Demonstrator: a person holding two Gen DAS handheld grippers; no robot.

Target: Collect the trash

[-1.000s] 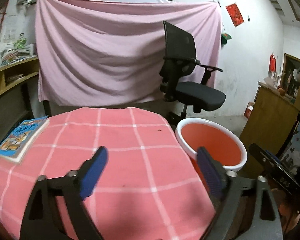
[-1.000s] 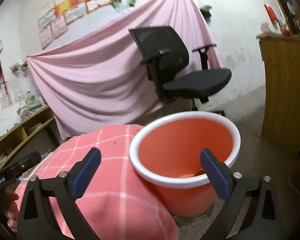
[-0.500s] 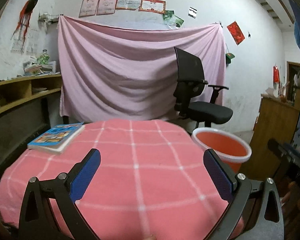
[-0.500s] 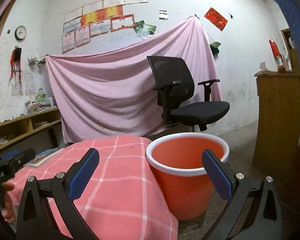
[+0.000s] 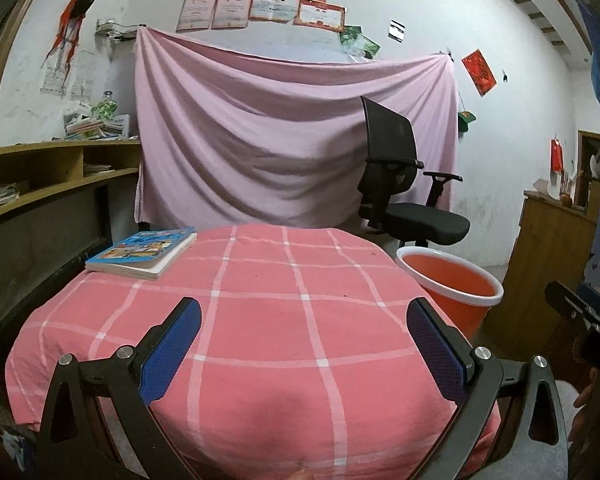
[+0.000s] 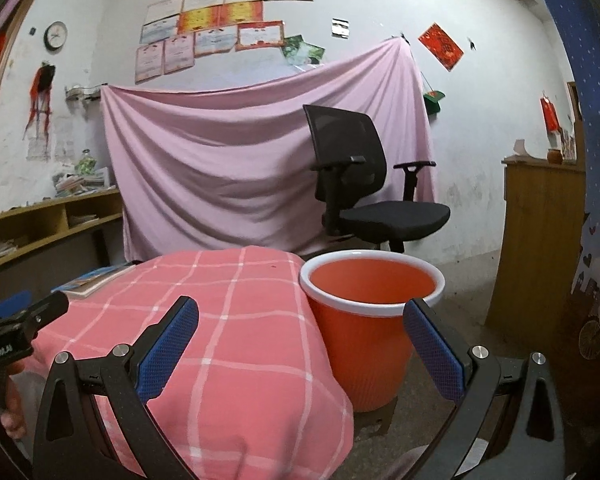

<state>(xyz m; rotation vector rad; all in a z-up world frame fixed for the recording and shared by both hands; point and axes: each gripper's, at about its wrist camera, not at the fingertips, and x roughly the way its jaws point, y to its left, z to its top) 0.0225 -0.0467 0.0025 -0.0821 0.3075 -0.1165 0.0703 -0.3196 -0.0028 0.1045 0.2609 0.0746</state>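
Very little could be read from where I sat. On the left gripper (image 6: 4, 344), seen at the edge of the right wrist view, white lettering ran along its black body; I made out something like "GenRobot.AI" (the first letters were cut off and I would not swear to them). The book (image 5: 142, 252) on the table had a bright cover with a title band, but the letters were too small to read. The certificates (image 5: 260, 0) on the wall carried lines of print, all illegible. The red paper (image 5: 479, 72) by the cloth bore a mark I could not read.
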